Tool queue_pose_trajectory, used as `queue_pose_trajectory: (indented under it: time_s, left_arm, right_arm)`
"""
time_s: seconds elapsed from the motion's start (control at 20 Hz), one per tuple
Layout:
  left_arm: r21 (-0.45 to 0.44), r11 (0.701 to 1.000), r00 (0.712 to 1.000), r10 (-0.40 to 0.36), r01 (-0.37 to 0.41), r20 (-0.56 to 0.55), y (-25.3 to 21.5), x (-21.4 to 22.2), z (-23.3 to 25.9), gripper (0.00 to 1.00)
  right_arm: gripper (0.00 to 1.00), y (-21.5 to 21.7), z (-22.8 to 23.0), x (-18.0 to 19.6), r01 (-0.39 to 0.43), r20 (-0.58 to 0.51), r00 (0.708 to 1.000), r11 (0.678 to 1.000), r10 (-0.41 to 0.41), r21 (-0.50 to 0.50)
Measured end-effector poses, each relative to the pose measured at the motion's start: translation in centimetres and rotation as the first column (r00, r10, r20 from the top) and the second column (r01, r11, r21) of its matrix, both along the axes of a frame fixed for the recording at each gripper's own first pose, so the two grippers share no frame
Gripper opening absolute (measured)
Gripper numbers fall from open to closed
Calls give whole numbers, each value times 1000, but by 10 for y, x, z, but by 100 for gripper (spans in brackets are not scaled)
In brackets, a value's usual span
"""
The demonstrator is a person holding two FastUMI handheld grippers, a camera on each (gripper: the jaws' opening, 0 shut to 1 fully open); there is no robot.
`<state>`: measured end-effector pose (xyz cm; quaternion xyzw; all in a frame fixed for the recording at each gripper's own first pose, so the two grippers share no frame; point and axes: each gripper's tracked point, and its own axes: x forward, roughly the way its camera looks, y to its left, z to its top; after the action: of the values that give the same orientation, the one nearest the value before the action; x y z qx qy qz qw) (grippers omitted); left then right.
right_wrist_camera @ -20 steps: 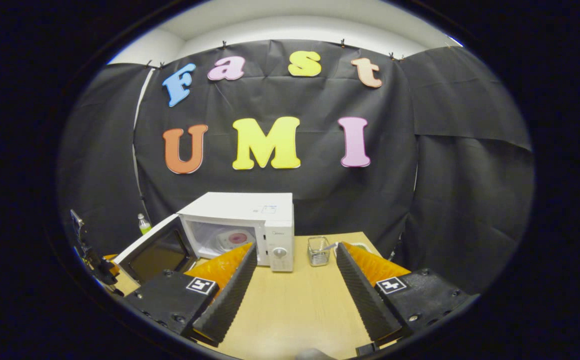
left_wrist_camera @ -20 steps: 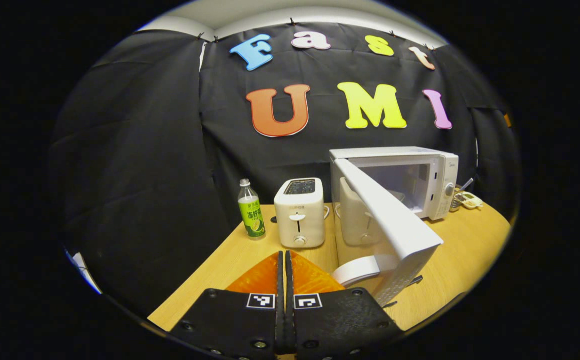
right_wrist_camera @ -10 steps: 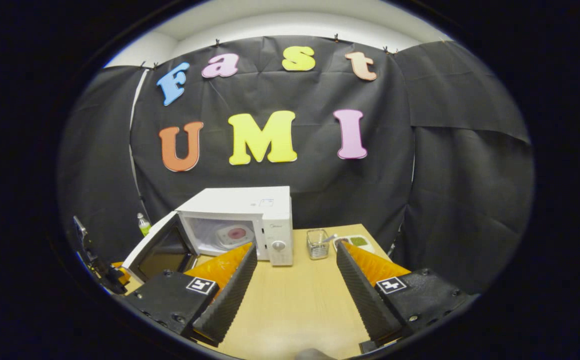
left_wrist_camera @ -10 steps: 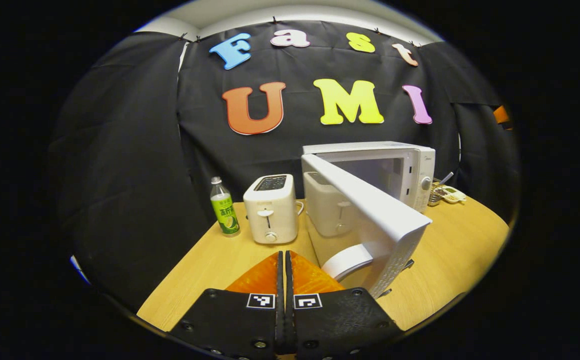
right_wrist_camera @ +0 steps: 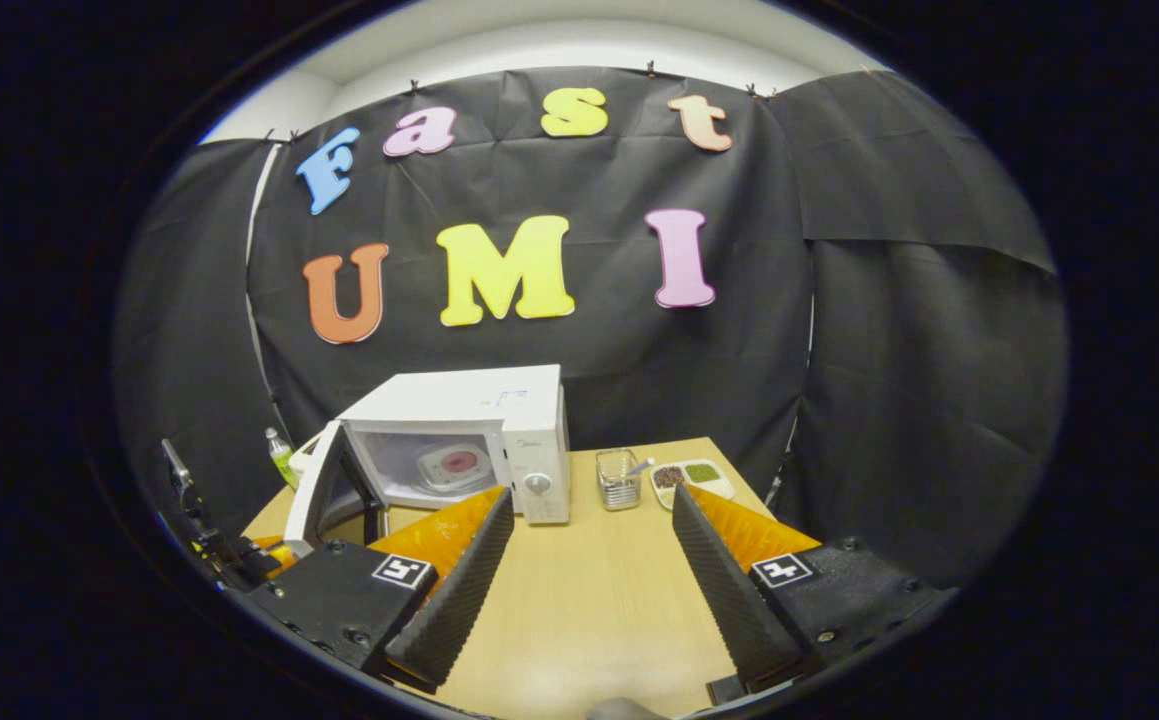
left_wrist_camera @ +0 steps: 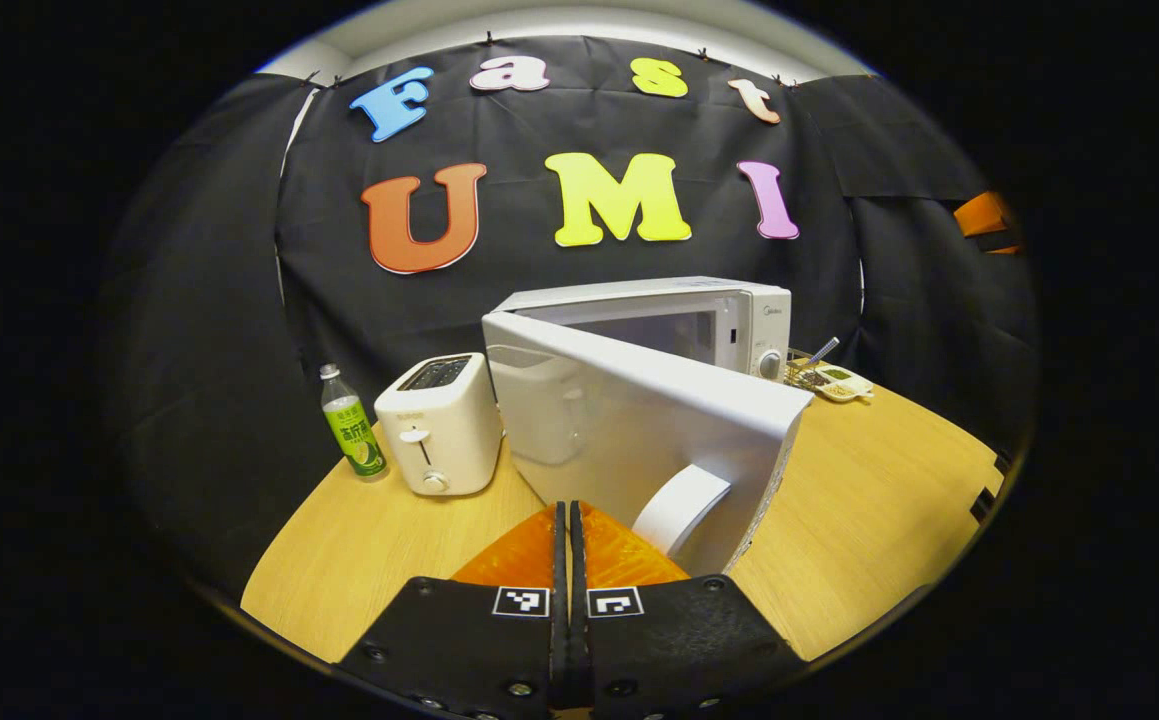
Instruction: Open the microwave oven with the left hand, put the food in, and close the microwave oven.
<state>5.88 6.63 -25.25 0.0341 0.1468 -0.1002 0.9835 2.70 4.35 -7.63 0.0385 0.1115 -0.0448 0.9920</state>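
The white microwave [right_wrist_camera: 499,410] stands at the back of the wooden table [right_wrist_camera: 579,610], and a plate of pink food [right_wrist_camera: 454,465] lies inside it. Its door [right_wrist_camera: 319,490] stands about half open, edge-on in the right gripper view. My right gripper [right_wrist_camera: 591,492] is open and holds nothing, well in front of the microwave. In the left gripper view the door's outer face [left_wrist_camera: 629,430] and white handle [left_wrist_camera: 679,505] are close ahead. My left gripper [left_wrist_camera: 571,508] is shut with nothing between its fingers, its tips at the door beside the handle; I cannot tell if they touch.
A white toaster [left_wrist_camera: 436,425] and a green-labelled bottle [left_wrist_camera: 349,435] stand left of the microwave. Right of it are a wire basket [right_wrist_camera: 619,480] and a small dish [right_wrist_camera: 694,473] with two fillings. Bare tabletop [left_wrist_camera: 869,520] lies to the right.
The microwave door has swung from wide open to about half open. The left gripper has moved in behind its outer face. The right gripper has drawn back a little, still open.
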Motion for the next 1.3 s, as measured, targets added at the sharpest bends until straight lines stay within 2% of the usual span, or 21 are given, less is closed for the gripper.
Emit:
queue_pose_trajectory:
  time_s: [0.15, 0.2, 0.25, 0.85, 0.9, 0.95, 1.15, 1.2, 1.25, 1.3]
  left_arm:
    - [0, 999, 999, -33, 33, 0, -26, 8, 1, 0]
    - [2, 999, 999, -44, 44, 1, -35, 12, 3, 0]
    - [5, 999, 999, -54, 54, 1, -43, 17, 3, 0]
    - [-13, 991, 991, -130, 131, 11, -136, 77, 14, 0]
    - [-14, 991, 991, -137, 137, 14, -143, 83, 15, 0]
    - [-12, 990, 990, -142, 142, 14, -149, 88, 15, 0]
    - [-2, 988, 988, -152, 152, 31, -167, 113, 19, 0]
    - [-1, 989, 988, -151, 151, 34, -171, 118, 18, 0]
    - [-2, 988, 988, -152, 152, 36, -174, 123, 18, 0]
    - [-1, 989, 988, -151, 151, 38, -178, 129, 17, 0]
  right_arm:
    - [100, -15, 1, 0, 12, 0, 1000, 1000, -12, -5]
    - [93, -20, 3, 0, 14, -1, 1000, 1000, -14, -7]
    - [100, -25, 5, 0, 16, 1, 1000, 1000, -16, -9]
    - [100, -89, 7, 3, 54, -12, 998, 998, -54, -26]
    - [93, -94, 10, 3, 59, -9, 998, 998, -59, -28]
    - [100, -98, 10, 2, 64, -10, 998, 997, -65, -33]
    - [100, -111, 9, 1, 77, -19, 997, 996, -78, -43]
    - [93, -114, 10, 2, 81, -20, 996, 996, -82, -44]
    - [100, -117, 10, 3, 83, -23, 996, 995, -84, -51]
    - [100, -121, 8, 4, 83, -26, 996, 995, -85, -56]
